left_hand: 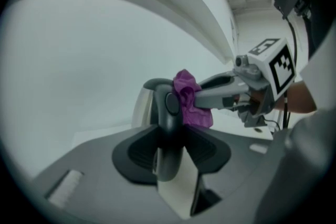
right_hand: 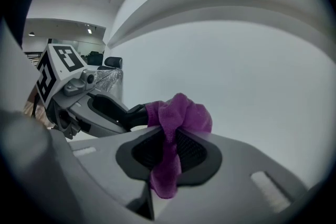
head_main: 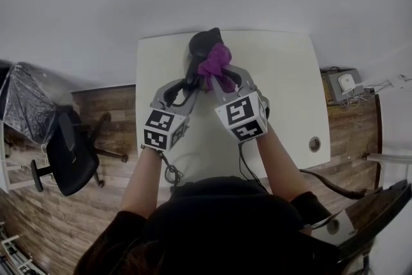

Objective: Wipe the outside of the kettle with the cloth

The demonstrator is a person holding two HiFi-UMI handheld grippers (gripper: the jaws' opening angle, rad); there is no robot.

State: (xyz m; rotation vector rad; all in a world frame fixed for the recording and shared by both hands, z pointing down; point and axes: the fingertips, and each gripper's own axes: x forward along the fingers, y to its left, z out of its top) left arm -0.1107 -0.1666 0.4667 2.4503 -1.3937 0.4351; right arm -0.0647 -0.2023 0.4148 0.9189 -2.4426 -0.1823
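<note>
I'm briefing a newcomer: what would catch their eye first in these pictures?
The purple cloth stands out first, pinched in the right gripper and held against the dark kettle at the white table's far edge. The left gripper clamps the kettle's handle. A black office chair stands on the wooden floor at left.

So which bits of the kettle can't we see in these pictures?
- Head view: the kettle is seen from above, so its sides are hidden, and the cloth covers part.
- Left gripper view: its body sits behind the handle and the cloth; only a shiny strip shows.
- Right gripper view: the cloth blocks nearly all of it.
- Base: hidden in every view.
- Whether the cloth touches the metal: cannot tell.
</note>
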